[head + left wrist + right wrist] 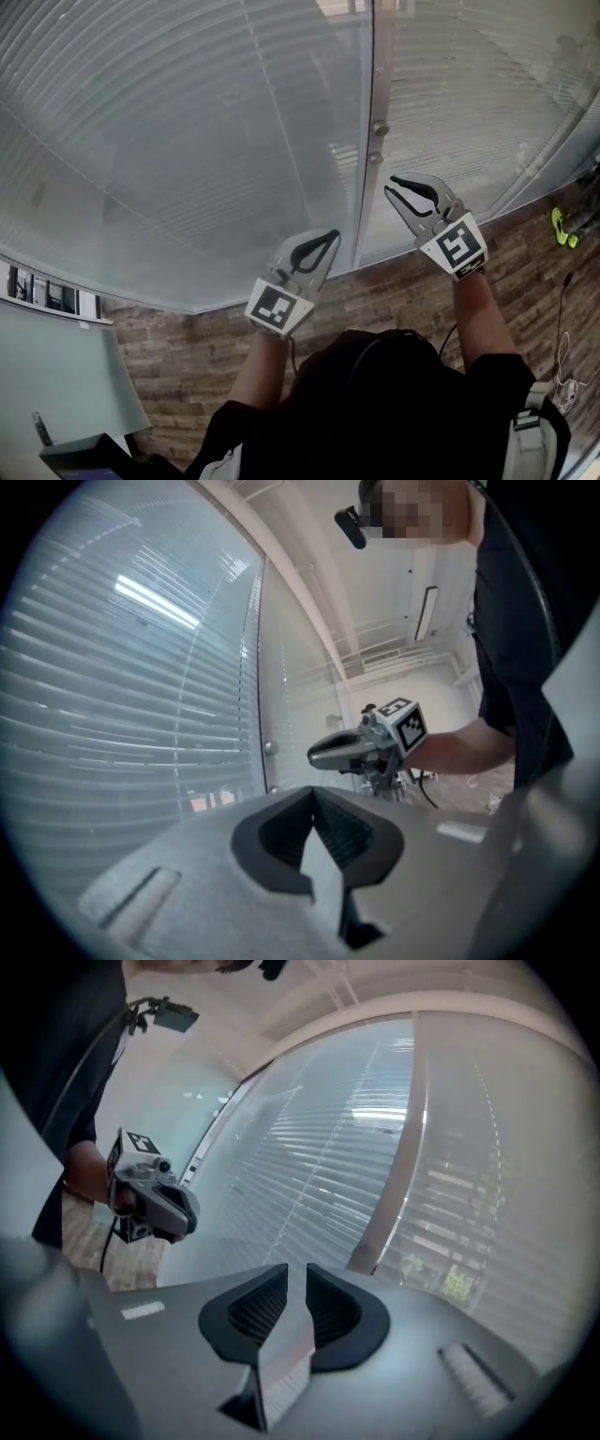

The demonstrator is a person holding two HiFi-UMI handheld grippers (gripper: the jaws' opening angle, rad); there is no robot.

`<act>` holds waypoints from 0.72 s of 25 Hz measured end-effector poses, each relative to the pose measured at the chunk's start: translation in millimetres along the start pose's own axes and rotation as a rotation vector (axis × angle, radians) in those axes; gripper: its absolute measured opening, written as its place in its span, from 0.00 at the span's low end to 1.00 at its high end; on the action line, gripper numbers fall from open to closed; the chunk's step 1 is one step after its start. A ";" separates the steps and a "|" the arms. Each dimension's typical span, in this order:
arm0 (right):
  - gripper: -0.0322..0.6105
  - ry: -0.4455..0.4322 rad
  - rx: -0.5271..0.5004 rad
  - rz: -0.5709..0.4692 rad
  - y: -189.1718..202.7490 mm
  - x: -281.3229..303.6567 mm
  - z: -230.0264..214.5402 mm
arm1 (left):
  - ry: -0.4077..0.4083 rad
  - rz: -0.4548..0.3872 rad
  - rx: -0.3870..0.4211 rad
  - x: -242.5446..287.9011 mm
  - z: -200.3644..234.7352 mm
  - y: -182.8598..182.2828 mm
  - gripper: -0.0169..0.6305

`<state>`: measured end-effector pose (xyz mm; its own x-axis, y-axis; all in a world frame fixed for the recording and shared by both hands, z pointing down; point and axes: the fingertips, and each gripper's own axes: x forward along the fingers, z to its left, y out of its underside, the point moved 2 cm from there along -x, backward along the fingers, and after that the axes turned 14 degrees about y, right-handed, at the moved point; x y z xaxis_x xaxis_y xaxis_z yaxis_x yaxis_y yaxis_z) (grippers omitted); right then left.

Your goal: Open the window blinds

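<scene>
White slatted window blinds (187, 122) hang behind glass and fill the upper head view; a second panel (469, 94) lies right of a pale upright post (367, 141) that carries two round knobs (379, 127). My left gripper (330, 234) is held low in front of the left panel, its tips together and nothing in them. My right gripper (391, 186) is higher, just right of the post, jaws a narrow gap apart and empty. The right gripper view shows that gap (297, 1269), the post (398, 1166) and slats with greenery behind. The left gripper view (314, 794) shows the slats (141, 686).
A wood-pattern floor (187, 337) runs along the foot of the glass. A yellow-green object (561, 227) and loose cables (562, 356) lie at the right. A pale panel (56, 375) stands at the lower left. My own head and shoulders fill the bottom middle.
</scene>
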<state>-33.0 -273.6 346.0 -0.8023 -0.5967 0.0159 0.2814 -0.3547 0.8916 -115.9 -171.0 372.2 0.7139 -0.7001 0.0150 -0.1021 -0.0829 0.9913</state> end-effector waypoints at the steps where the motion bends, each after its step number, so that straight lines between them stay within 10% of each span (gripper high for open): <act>1: 0.14 0.017 -0.047 0.016 0.0 4.9 -4.7 | 0.001 0.003 0.000 1.0 0.0 -0.5 0.03; 18: 0.32 0.211 -0.809 0.184 -5.0 73.1 -50.2 | -0.034 -0.020 0.004 17.1 4.9 6.4 0.03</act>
<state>-66.7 -351.7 320.1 -0.6146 -0.7884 -0.0276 0.7513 -0.5956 0.2843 -107.7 -186.9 378.1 0.6917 -0.7222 -0.0092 -0.0910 -0.0997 0.9908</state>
